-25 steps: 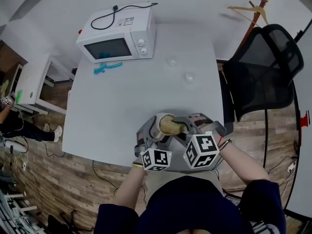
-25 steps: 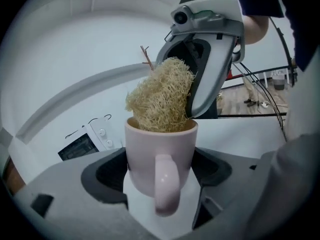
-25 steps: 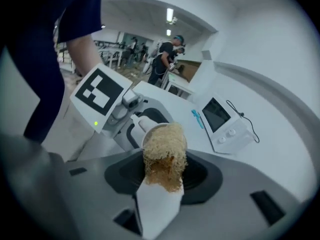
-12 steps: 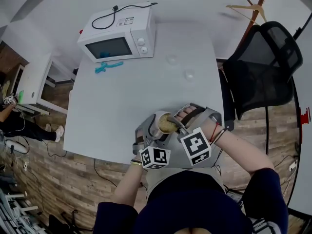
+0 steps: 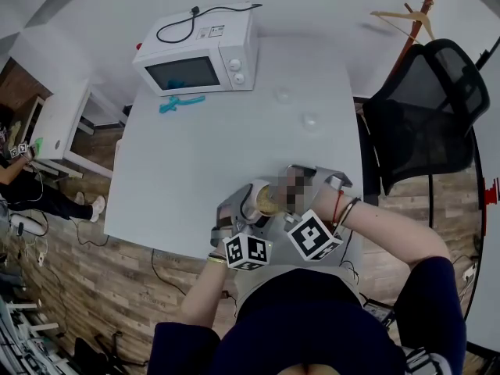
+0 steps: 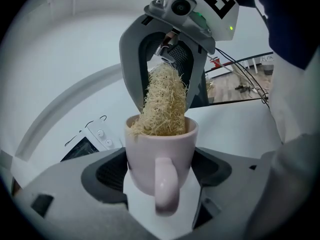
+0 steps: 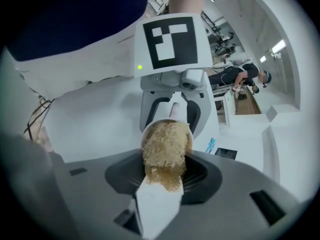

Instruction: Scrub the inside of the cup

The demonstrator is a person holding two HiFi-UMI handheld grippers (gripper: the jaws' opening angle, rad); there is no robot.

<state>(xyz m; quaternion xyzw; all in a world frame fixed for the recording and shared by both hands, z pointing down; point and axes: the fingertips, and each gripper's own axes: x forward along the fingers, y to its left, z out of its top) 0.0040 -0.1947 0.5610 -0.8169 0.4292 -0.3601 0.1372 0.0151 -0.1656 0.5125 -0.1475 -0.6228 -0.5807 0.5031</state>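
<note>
Right gripper (image 7: pixel 163 182) rolled, wrist swung outward; loofah (image 6: pixel 162 104) twisted inside cup (image 6: pixel 160 159).

Microwave (image 5: pixel 199 53) on white table (image 5: pixel 203 155), black chair (image 5: pixel 426 116)

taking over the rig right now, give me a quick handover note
Left gripper: shut on the cup, handle toward its camera, over the table's near edge.
Right gripper: shut on the loofah, its far end pushed into the cup's mouth.
Done: both gripped, loofah inserted.
Left: scrub walls and bottom, then withdraw; how clean the inside is cannot be seen.
</note>
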